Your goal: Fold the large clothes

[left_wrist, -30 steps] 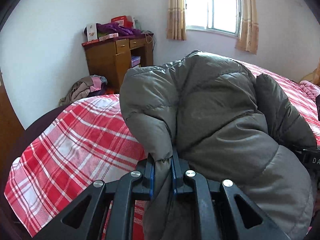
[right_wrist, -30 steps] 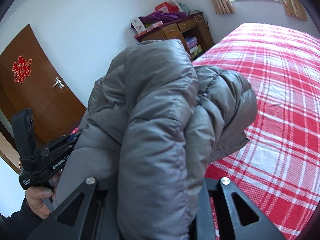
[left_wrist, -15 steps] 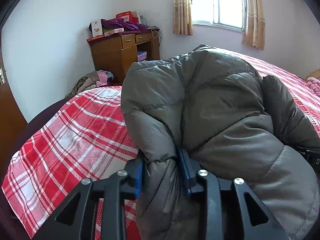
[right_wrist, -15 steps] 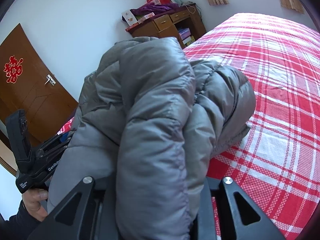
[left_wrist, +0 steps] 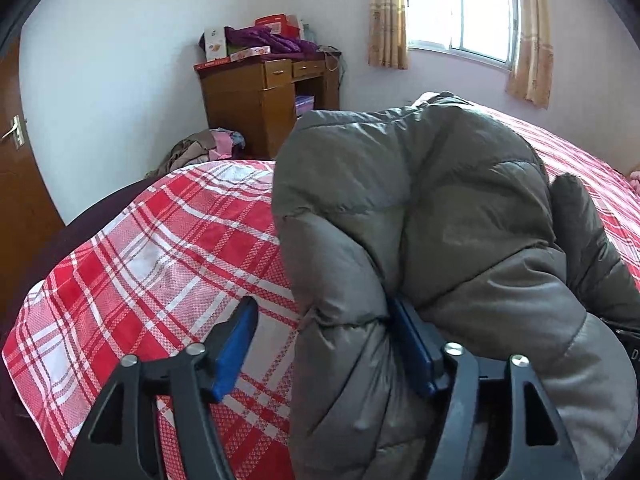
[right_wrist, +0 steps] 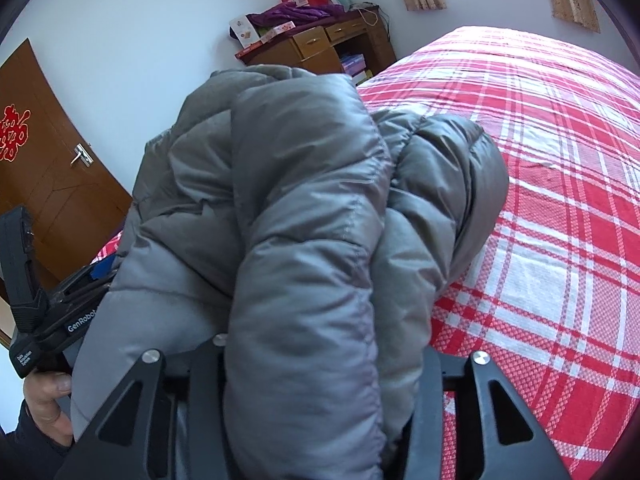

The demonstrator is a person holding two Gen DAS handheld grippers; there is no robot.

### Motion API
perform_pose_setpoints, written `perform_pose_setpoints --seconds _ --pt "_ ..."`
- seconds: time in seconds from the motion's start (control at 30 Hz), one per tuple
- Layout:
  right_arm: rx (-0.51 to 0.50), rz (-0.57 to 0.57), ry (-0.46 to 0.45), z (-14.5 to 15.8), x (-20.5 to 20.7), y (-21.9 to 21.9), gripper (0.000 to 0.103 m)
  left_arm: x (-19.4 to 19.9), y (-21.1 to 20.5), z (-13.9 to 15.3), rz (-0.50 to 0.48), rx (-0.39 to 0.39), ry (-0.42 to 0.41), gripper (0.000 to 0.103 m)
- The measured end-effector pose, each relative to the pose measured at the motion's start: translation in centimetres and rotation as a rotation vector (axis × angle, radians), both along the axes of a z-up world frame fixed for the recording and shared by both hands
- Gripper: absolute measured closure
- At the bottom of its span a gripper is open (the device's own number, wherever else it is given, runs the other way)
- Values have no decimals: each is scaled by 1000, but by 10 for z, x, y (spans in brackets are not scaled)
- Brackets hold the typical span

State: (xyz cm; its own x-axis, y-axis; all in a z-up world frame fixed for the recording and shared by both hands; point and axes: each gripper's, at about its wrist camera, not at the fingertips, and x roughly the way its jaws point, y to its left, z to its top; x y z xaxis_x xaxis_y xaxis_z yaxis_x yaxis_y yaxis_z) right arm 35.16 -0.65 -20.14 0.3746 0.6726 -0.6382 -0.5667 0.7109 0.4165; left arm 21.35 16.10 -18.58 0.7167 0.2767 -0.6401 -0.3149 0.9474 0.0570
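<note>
A grey puffer jacket (left_wrist: pixel 440 220) lies bunched and folded over on the red plaid bed (left_wrist: pixel 160 248). My left gripper (left_wrist: pixel 324 344) is open: its left blue pad stands clear over the sheet, its right pad presses against a fold of the jacket. In the right wrist view the jacket (right_wrist: pixel 304 220) bulges up between the fingers of my right gripper (right_wrist: pixel 320 360), whose tips are buried in the fabric. The left gripper (right_wrist: pixel 68 304) shows there at the left, held by a hand.
A wooden desk (left_wrist: pixel 264 96) with boxes and purple cloth stands against the far wall. A heap of clothes (left_wrist: pixel 200 152) lies on the floor beside it. A brown door (right_wrist: pixel 52 184) is at the left. A curtained window (left_wrist: pixel 460 12) is behind the bed.
My left gripper has opened and let go of the jacket fold it was pinching. The jacket has sunk lower onto the bed. My right gripper still has the jacket between its fingers.
</note>
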Motion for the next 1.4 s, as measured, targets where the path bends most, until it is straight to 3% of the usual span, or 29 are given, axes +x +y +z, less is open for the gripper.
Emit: perform_pose_setpoints --seconds 0.1,0.37,0.47,0.53,0.6,0.77,1.0,1.2,1.4 --pt "-14 -15 1 0 0 -2 50 -2 5 0 32 -17 1 20" --pt "-80 -63 -20 4 -5 -1 33 -12 3 11 60 -10 21 17" --pt "-92 -94 -43 18 -15 -11 29 -39 -6 43 61 8 -32 17" --pt "-92 -119 -87 35 -28 -23 18 -63 -14 69 57 6 -91 17" --pt "-78 -159 -129 54 -46 -37 14 -88 -22 92 59 1 -135 17" --pt "-63 -205 -235 105 -109 -61 11 -142 -42 137 59 13 -236 12" --pt "-66 -201 -417 160 -168 -58 6 -173 -47 173 59 30 -328 10" --pt "-61 -185 -494 177 -184 -50 5 -176 -47 179 48 17 -340 10" --pt "-47 -181 -513 180 -193 -50 5 -175 -43 178 53 5 -336 10"
